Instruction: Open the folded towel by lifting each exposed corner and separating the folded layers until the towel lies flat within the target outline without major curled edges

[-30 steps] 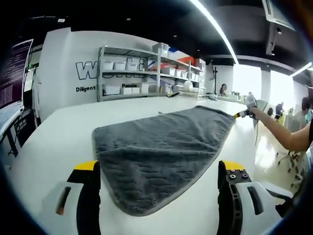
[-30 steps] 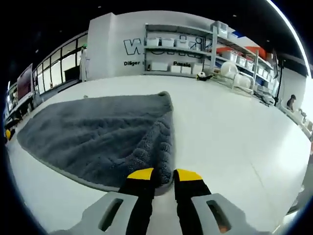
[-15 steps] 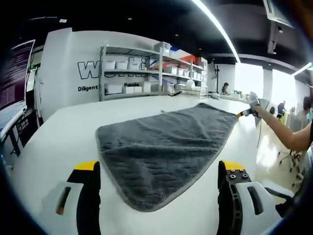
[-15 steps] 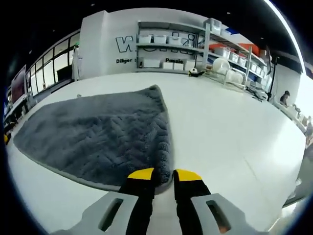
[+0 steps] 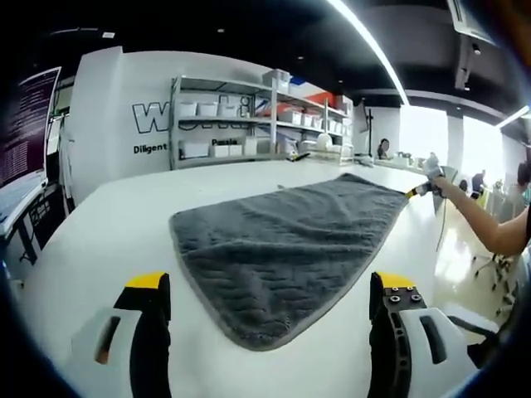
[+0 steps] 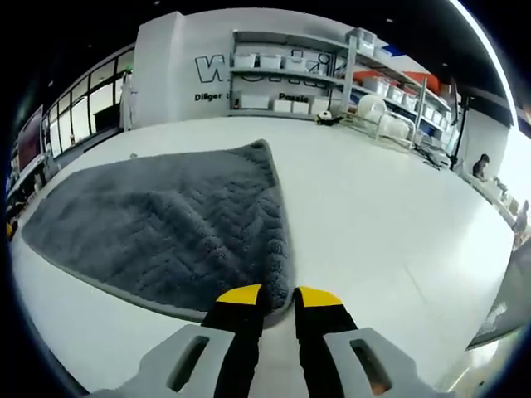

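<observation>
A dark grey towel (image 5: 290, 240) with a zigzag weave lies spread on the white table (image 5: 99, 240), one rounded corner pointing at my left gripper (image 5: 267, 290). That gripper hovers just short of the corner, its yellow-tipped jaws wide apart with nothing between them. My right gripper (image 6: 278, 298) is shut on the towel's (image 6: 158, 220) near corner, and the cloth edge runs in between its yellow tips. In the left gripper view the right gripper (image 5: 421, 188) shows at the towel's far right corner, held by a person's arm (image 5: 481, 224).
Metal shelves (image 5: 241, 120) with white bins stand along the back wall under large lettering. A dark screen (image 5: 21, 124) hangs at the left. Bare white tabletop (image 6: 390, 224) stretches to the right of the towel, up to the table's edge.
The towel has slid a little toward the right gripper's side; its near corner sits farther from my left gripper. The right gripper stays shut on its corner, and the left stays open.
</observation>
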Demonstrator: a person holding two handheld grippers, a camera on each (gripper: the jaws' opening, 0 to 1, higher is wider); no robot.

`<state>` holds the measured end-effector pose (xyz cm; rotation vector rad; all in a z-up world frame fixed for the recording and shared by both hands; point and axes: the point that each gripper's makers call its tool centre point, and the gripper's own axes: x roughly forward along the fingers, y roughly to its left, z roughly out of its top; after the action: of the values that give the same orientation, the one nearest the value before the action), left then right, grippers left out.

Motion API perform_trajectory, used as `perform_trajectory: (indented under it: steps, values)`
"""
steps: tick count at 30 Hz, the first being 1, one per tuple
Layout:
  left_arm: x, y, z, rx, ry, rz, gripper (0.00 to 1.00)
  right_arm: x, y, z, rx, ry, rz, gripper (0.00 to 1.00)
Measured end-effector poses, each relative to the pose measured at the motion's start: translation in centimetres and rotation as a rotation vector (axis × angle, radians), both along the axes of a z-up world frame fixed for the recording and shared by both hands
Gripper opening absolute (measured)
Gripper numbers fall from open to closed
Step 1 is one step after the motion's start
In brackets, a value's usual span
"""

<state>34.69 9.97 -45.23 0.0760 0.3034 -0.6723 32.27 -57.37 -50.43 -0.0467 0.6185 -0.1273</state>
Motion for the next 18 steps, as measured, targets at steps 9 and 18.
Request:
perform_trajectory:
  steps: [9, 18]
  values:
    - [-0.2, 0.2, 0.0, 0.012, -0.001, 0.0, 0.96, -0.4, -1.3, 1.1, -0.059, -0.005, -0.052, 0.38]
    - [-1.1, 0.5, -0.7, 0.037, 0.037, -0.022, 0.8, -1.5, 4.1, 3.6, 0.003, -0.065, 0.088, 0.91]
